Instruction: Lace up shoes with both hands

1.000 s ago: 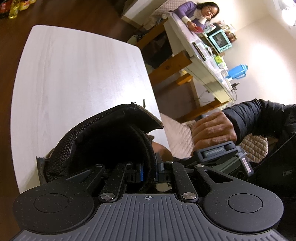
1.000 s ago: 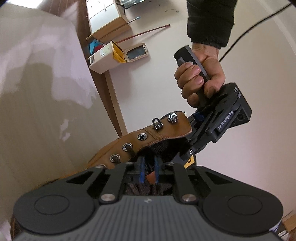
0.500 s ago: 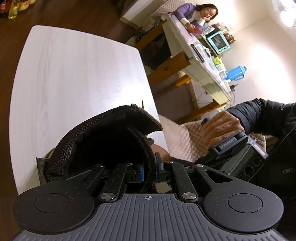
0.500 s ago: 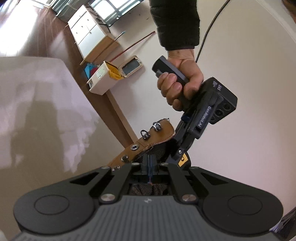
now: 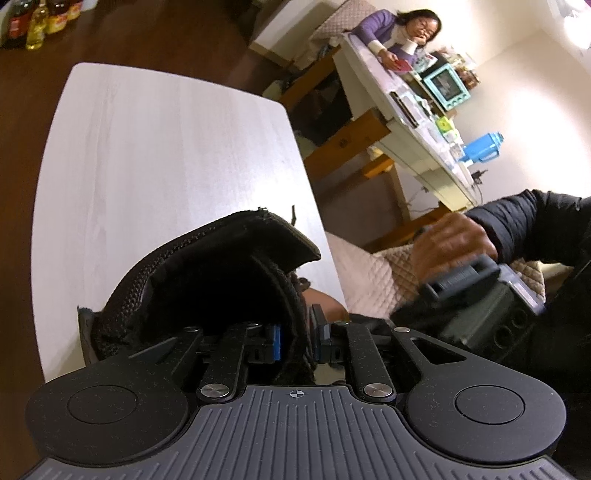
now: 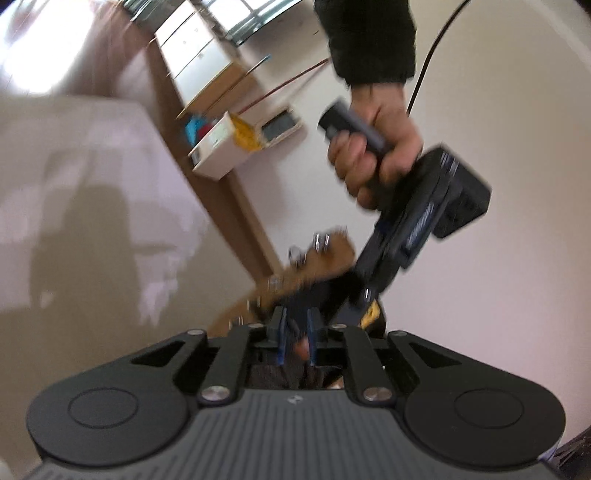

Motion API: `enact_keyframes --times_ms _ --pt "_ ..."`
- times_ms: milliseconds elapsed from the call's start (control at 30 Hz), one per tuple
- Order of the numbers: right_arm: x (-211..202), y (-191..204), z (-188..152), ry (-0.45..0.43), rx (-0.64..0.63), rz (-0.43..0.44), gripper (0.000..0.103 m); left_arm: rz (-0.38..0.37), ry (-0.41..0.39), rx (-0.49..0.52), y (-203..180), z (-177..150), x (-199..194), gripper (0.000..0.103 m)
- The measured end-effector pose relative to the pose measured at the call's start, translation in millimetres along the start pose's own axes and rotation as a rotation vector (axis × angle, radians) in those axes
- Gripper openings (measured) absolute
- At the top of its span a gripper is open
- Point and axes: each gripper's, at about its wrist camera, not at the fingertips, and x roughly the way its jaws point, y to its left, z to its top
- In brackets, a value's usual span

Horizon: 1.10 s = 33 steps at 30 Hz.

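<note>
Brown lace-up boot [image 6: 317,266] sitting low in the centre of both views, partly over the near edge of the pale wood-grain worktop [image 5: 155,155]. In the left wrist view, left gripper [image 5: 297,338] clamped on the boot's black padded collar [image 5: 291,306], fingers [image 5: 275,341] pinching the mesh edge from both sides, with the dark inside of the boot filling the lower middle of the frame. Right hand [image 5: 450,247] at centre right in a black puffy sleeve [image 5: 532,225], wrapped round the other gripper's handle, a bit blurred. In the right wrist view, right gripper [image 6: 295,345] fingers [image 6: 281,341] set slightly apart with something brownish between them, but too smeared to tell whether gripping or just parted, so can't call it. Tan eyelet flap [image 6: 295,273] with metal lace hooks [image 6: 320,242] just above those fingers, all motion-blurred. Left hand [image 6: 376,155] in the upper right, fist round its gripper handle, that gripper reaching down onto the boot top. Cable [image 6: 432,48] running off the upper right. Background of the left view: seated person [image 5: 399,33] at a cluttered desk [image 5: 406,122] upper right, bottles [image 5: 37,18] on the floor upper left.
</note>
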Motion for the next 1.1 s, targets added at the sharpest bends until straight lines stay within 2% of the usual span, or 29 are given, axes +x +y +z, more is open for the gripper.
enact_keyframes --times_ms 133,367,433,633,700,800,933,1100 --pt "5.0 -1.2 -2.2 -0.004 -0.041 0.018 0.017 -0.003 -0.006 -0.017 3.5 2.6 -3.3 0.014" --pt "21.0 -1.2 -9.1 -0.049 -0.112 0.056 0.015 -0.010 -0.012 -0.042 5.6 3.4 -3.5 0.015" --pt "21.7 -1.3 -11.5 -0.050 -0.119 0.083 0.003 -0.008 -0.013 -0.045 7.4 3.4 -4.4 0.015" --pt "6.4 -26.2 -8.0 -0.070 0.049 0.191 0.002 0.024 -0.026 -0.045 5.0 3.9 -6.5 0.015" --pt "-6.5 -35.5 -1.3 -0.096 0.107 0.259 0.002 0.046 -0.028 -0.036 -0.7 4.0 -8.4 0.030" --pt "-21.1 -47.6 13.2 -0.143 0.210 0.388 0.002 0.093 -0.034 -0.014 -17.4 3.5 -15.2 0.037" --pt "-23.9 -71.1 29.8 -0.188 0.434 0.603 0.002 0.181 -0.067 0.006 -46.3 -6.1 -35.1 0.043" --pt "-21.3 -82.7 53.5 -0.289 0.492 0.849 0.002 0.342 -0.184 -0.051 -84.9 -41.8 -71.6 0.046"
